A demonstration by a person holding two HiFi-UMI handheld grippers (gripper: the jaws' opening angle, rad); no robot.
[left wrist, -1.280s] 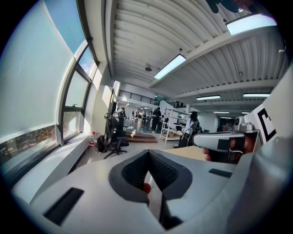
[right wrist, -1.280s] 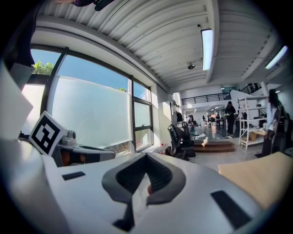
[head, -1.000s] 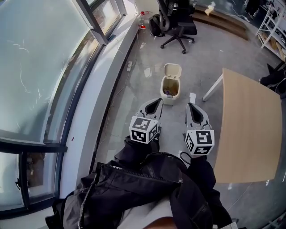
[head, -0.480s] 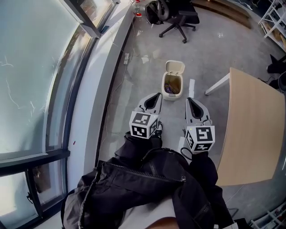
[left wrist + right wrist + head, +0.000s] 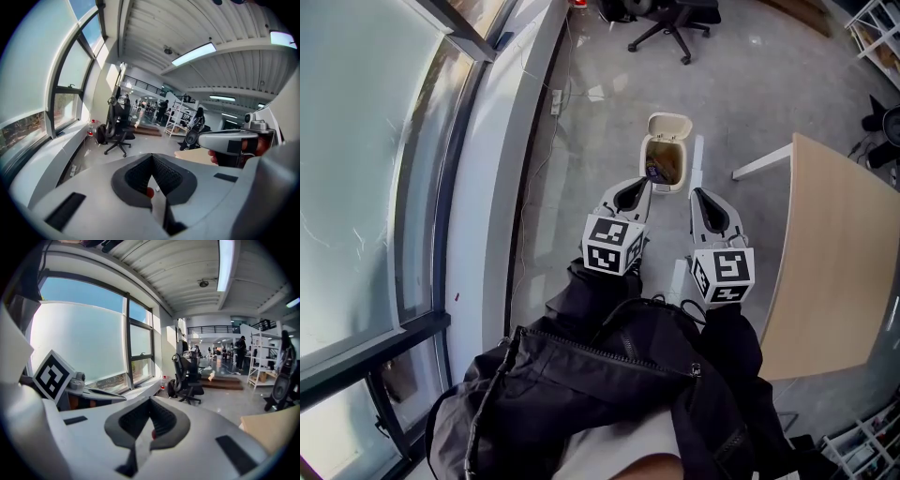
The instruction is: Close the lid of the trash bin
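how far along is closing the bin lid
Done: nothing yet; the trash bin has its lid standing open. In hand: the left gripper and right gripper are held just short of the bin, jaws shut and empty. Left: reach the lid and tip it down.

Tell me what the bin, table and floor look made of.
Bin: likely plastic, cream, with a smooth moulded shape and a soft sheen.
Table: seemingly wood or laminate, matte, in a pale, even tan.
Floor: probably polished concrete, grey and glossy, with reflections.

Grey polished floor (image 5: 750,94), tall windows (image 5: 366,159) left (frosted), wooden table (image 5: 834,253) right, office chair (image 5: 187,373) beyond
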